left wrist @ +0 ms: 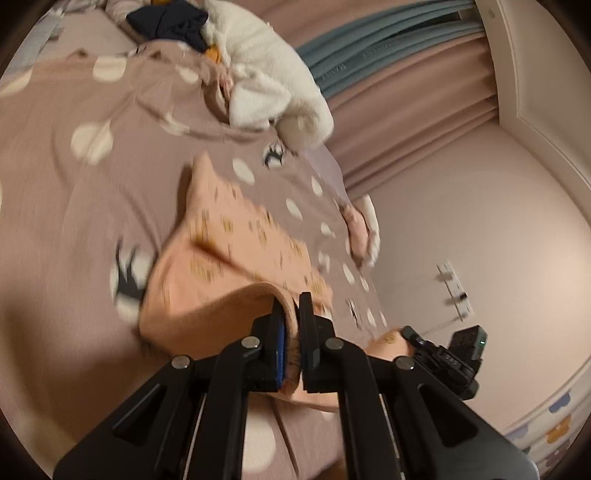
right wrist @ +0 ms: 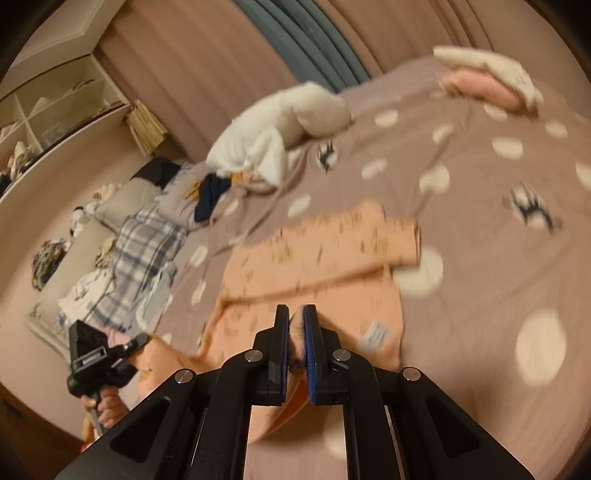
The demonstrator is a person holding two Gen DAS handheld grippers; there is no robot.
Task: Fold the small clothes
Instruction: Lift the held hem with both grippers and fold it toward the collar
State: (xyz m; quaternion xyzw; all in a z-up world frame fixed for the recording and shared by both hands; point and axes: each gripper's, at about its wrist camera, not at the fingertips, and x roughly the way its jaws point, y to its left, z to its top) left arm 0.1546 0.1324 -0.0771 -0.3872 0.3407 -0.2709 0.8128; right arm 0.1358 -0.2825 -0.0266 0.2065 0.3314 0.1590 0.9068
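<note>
A small peach garment [left wrist: 236, 254] with a scattered yellow print lies on a bed covered by a mauve bedspread [left wrist: 74, 206] with white dots. Both pictures are blurred.

In the left wrist view, the left gripper [left wrist: 291, 306] is clamped on an edge of the peach garment, the cloth pinched between its two black fingers and lifted into a curl just to the left of them. The rest of the garment spreads flat ahead of the tongs. Low and to the right, the right gripper [left wrist: 408, 330] shows at a corner of the same garment.

In the right wrist view, the right gripper [right wrist: 295, 314] is closed on another edge of the garment, with fabric bunched between its blue pads [right wrist: 307, 343]. A sleeve [right wrist: 354, 236] lies folded across the body of the garment, ahead of the tongs. A white label [right wrist: 376, 332] sits just right of the fingers.

Farther ahead of both tongs lies a heap of white fleece [left wrist: 266, 62] (with dark navy clothes [left wrist: 170, 22] beside it). Pink curtains [left wrist: 406, 103] hang behind the bed.
</note>
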